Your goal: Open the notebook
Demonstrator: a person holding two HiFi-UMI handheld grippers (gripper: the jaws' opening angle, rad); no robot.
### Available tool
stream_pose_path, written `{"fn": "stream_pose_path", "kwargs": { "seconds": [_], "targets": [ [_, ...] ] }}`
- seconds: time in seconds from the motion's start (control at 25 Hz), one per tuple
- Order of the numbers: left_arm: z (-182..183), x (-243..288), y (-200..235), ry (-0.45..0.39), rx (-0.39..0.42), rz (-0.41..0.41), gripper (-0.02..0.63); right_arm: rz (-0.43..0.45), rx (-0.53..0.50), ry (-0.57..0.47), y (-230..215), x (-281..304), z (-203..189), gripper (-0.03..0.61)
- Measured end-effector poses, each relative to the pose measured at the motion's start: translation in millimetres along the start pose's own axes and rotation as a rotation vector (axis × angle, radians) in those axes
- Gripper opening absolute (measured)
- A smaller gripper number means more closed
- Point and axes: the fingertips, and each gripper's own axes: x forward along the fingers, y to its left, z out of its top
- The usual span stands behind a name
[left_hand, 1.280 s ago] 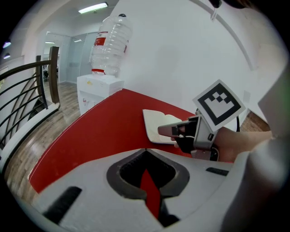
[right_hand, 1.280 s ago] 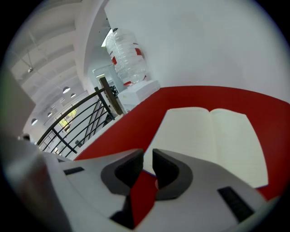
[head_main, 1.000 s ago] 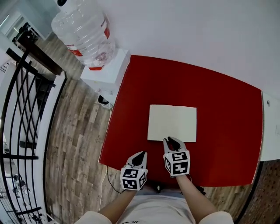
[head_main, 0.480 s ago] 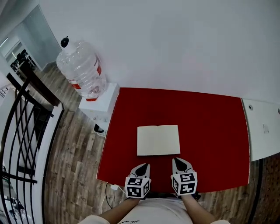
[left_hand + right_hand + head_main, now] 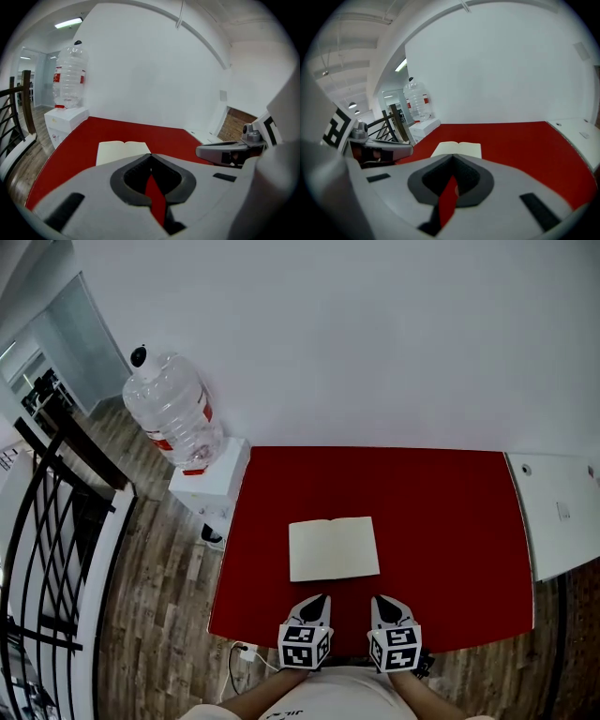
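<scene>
The notebook (image 5: 334, 549) lies open and flat on the red table (image 5: 450, 521), its cream pages up; it also shows in the left gripper view as the notebook (image 5: 123, 150) and in the right gripper view as the notebook (image 5: 457, 149). My left gripper (image 5: 318, 602) hovers near the table's front edge, short of the notebook, jaws shut and empty. My right gripper (image 5: 387, 604) is beside it, also shut with nothing between the tips. Both grippers are apart from the notebook.
A water dispenser (image 5: 208, 486) with a large clear bottle (image 5: 172, 412) stands left of the table. A black railing (image 5: 56, 521) runs along the far left over wood flooring. A white counter (image 5: 562, 512) adjoins the table's right side. A white wall lies behind.
Both grippers have drawn back from the notebook toward the table's front edge and risen. The right gripper, earlier at the notebook's near edge, has shut. The notebook stays open.
</scene>
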Motion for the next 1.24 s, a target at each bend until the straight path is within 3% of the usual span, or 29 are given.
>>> {"fn": "stream_pose_path", "kwargs": {
  "seconds": [0.2,1.24],
  "targets": [
    [-3,-3,-8,0.001,0.04,-0.005,0.005,0.037,-0.014,-0.006,11,0,1,0.006],
    [0,-11,3,-0.036,0.013,0.023,0.005,0.109,-0.11,0.003,35,6,3,0.006]
  ]
}}
